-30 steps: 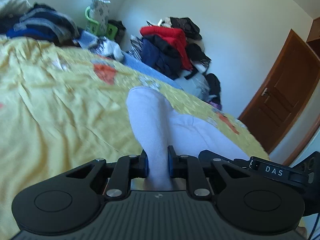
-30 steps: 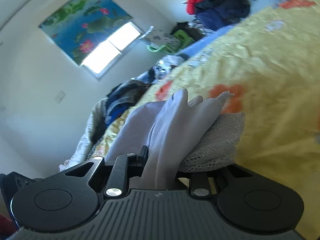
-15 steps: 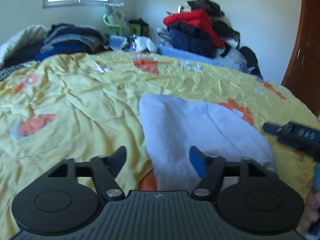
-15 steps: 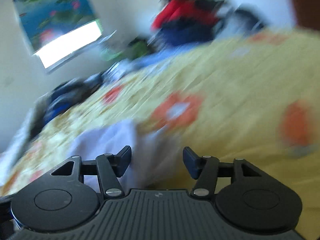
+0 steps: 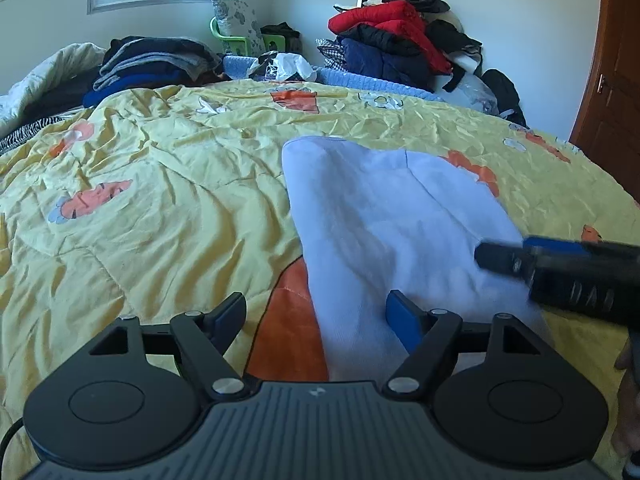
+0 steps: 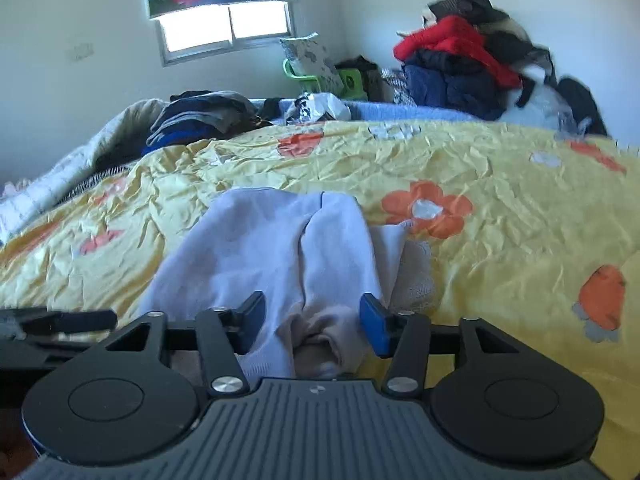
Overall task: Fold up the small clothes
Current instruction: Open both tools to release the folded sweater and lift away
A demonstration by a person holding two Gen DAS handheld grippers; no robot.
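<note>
A pale lilac garment (image 5: 380, 216) lies folded in a long strip on the yellow flowered bedspread (image 5: 140, 200). My left gripper (image 5: 316, 304) hovers over the strip's near left end. Its jaws are opening, and the cloth lies beneath them with no pad pressing on it. In the right wrist view the same garment (image 6: 272, 248) shows bunched folds and a lace edge (image 6: 416, 276) on its right. My right gripper (image 6: 312, 302) is also opening, with the crumpled near end between its fingers, loose. The right gripper (image 5: 560, 272) reaches in from the right in the left wrist view.
A dark folded pile (image 5: 156, 64) sits at the bed's far left. Red and navy jackets (image 5: 392, 40) are heaped against the far wall. Also in view are a green stool (image 5: 232, 36), a brown door (image 5: 612, 80) at the right, and wide bare bedspread (image 6: 500, 248) to the garment's right.
Both grippers have let go of the garment and their jaws have spread. The cloth has dropped flat onto the bedspread, and both cameras have rolled back to level.
</note>
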